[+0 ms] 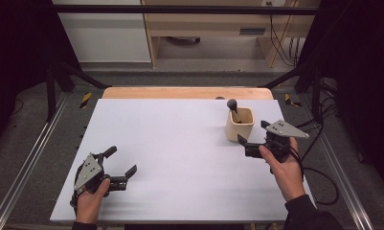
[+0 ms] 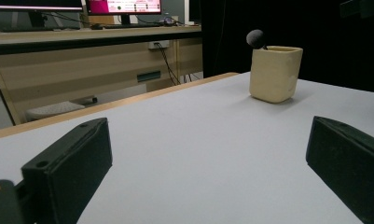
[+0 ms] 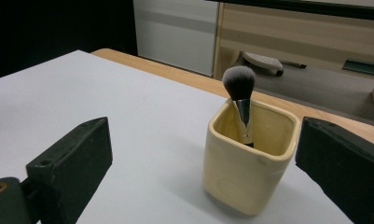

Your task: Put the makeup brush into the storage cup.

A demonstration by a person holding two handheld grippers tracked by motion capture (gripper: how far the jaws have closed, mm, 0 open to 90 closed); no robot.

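A cream square cup [image 1: 240,125] stands on the white table [image 1: 180,143] at the back right, with a makeup brush [image 1: 232,104] upright in it, its dark bristle head up. My right gripper [image 1: 253,132] is open just right of the cup, apart from it, with nothing between its jaws. In the right gripper view the cup [image 3: 247,175] and brush [image 3: 238,85] sit close ahead between the spread jaws of the right gripper [image 3: 203,154]. My left gripper [image 1: 121,161] is open and empty near the front left. From the left gripper [image 2: 205,177], the cup [image 2: 274,74] stands far off.
A wooden strip [image 1: 187,92] borders the table's far edge. Beyond it stand a pale cabinet [image 1: 103,38] and a wooden desk [image 1: 213,28]. Cables [image 1: 319,129] trail off the right edge. Metal rails [image 1: 22,167] run along both sides.
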